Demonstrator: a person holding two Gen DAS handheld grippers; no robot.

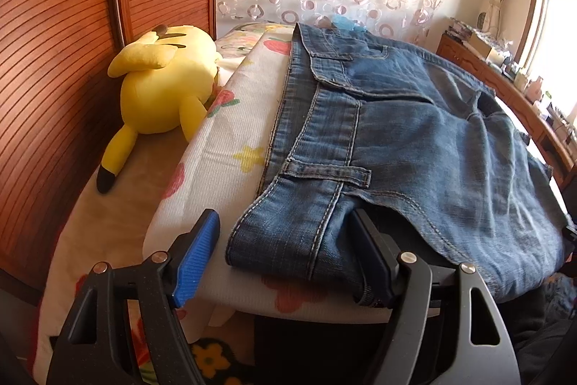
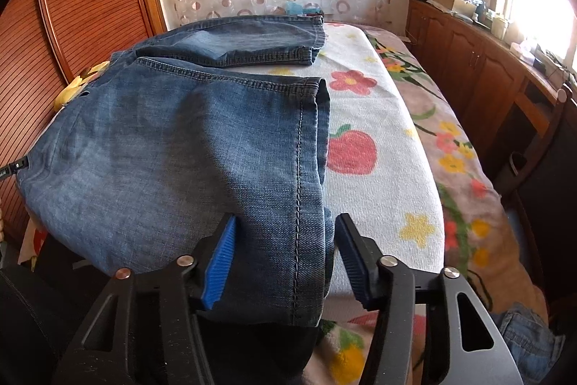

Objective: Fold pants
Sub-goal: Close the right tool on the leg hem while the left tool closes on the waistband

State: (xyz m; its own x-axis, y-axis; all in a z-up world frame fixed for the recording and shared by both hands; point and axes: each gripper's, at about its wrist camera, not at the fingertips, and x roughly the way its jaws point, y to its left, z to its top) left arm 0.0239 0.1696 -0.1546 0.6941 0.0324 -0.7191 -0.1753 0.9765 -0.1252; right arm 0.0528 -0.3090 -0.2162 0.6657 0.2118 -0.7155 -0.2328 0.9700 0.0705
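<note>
Blue denim jeans (image 1: 414,139) lie folded on a white flower-print towel (image 1: 223,139) over a raised board. In the left wrist view my left gripper (image 1: 285,237) is open, its blue pads astride the near waistband corner by a belt loop. In the right wrist view the jeans (image 2: 162,150) show their two leg hems at the right. My right gripper (image 2: 285,240) is open, its blue pads astride the near edge of the folded leg, on either side of the side seam.
A yellow plush toy (image 1: 162,82) lies left of the board against a slatted wooden headboard (image 1: 54,60). A floral blanket (image 2: 465,183) covers the bed to the right. A wooden cabinet (image 2: 479,60) with clutter stands under the window. Another denim piece (image 2: 526,338) lies low right.
</note>
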